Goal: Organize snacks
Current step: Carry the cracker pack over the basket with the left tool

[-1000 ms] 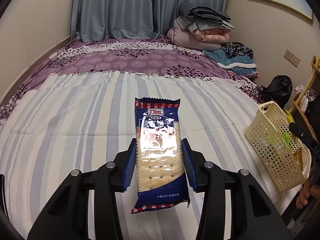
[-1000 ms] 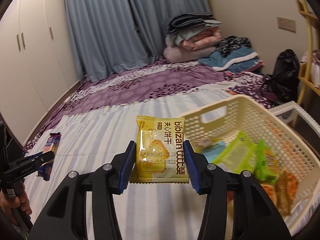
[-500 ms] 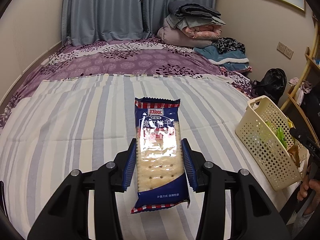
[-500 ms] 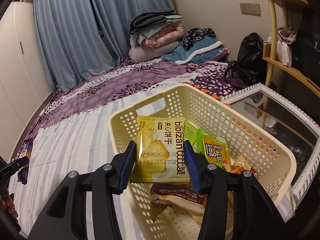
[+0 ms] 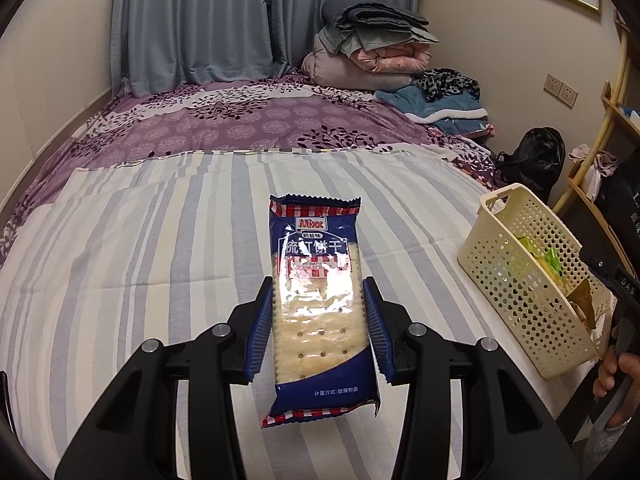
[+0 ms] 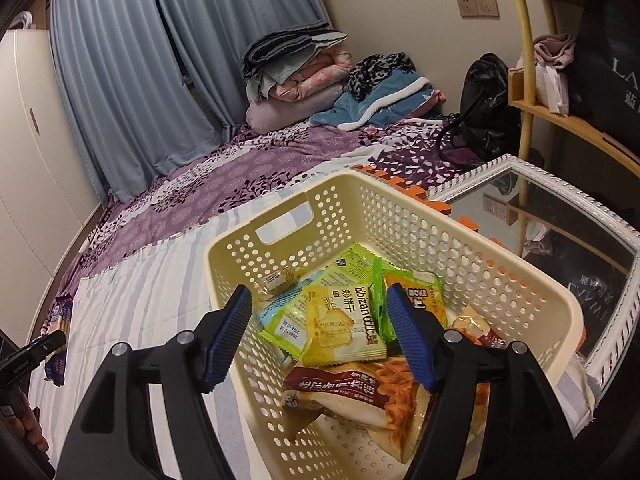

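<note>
My left gripper (image 5: 318,300) is shut on a long blue cracker pack (image 5: 318,300) and holds it above the striped bedsheet (image 5: 140,248). The cream perforated basket (image 5: 516,280) stands to its right at the bed's edge. In the right wrist view my right gripper (image 6: 320,322) is open above the basket (image 6: 472,256). The yellow biscuit packet (image 6: 340,332) lies loose in the basket on top of green packets (image 6: 288,328) and a brown-and-orange bag (image 6: 360,396). The left gripper with the blue pack shows at the far left of the right wrist view (image 6: 56,332).
A framed mirror (image 6: 560,232) lies right of the basket. A wooden shelf (image 6: 560,112) and a black bag (image 6: 484,112) stand beyond it. Folded blankets (image 5: 372,52) are piled at the bed's head by blue curtains (image 5: 192,20).
My right gripper moved over the basket, opened and let the yellow biscuit packet drop in. My left gripper kept hold of the blue cracker pack and shifted slightly towards the basket.
</note>
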Available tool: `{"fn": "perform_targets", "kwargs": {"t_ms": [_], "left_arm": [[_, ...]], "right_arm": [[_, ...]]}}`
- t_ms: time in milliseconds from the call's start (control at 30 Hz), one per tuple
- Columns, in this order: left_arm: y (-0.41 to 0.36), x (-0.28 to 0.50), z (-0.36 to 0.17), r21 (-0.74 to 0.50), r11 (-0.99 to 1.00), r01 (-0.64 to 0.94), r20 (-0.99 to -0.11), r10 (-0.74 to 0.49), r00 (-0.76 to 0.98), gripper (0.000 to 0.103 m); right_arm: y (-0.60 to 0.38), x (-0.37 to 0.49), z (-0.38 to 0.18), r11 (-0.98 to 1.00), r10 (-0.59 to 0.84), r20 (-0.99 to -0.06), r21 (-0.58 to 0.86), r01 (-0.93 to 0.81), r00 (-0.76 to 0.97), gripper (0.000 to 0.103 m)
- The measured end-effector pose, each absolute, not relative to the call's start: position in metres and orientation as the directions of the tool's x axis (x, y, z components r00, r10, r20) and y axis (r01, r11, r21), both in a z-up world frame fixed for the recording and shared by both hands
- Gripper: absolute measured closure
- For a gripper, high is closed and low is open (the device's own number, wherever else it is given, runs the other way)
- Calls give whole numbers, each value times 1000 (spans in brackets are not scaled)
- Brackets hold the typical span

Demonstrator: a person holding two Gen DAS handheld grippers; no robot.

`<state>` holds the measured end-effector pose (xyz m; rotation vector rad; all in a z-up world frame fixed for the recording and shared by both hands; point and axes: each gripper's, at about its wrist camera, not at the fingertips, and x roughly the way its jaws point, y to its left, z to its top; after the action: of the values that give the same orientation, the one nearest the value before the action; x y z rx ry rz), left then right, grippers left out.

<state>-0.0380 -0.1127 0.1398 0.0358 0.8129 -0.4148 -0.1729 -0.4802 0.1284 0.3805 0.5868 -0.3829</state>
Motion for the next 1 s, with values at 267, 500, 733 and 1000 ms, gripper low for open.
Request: {"fn": "perform_targets", "kwargs": {"t_ms": [267,500,733,1000], "left_arm": [[-135,-38,147,-131,895,426,-705,-386,595,58],[-168,-42,154,-125,860,495,-698,-431,572,58],[-218,-47,159,-141,797,588,-702,-499,508,58],[-272,-54,164,-132,738,662,-700,-542,465,58]], "right_arm": [[-485,-195,144,848,-325,-525,207,488,787,17],[-491,-207,148,834,-374,-501,187,519,781,5],[-501,-215,140,826,-381,-522,177,534,763,5],[-516,-228,132,813,-382,-541,189,550,750,5]]}}
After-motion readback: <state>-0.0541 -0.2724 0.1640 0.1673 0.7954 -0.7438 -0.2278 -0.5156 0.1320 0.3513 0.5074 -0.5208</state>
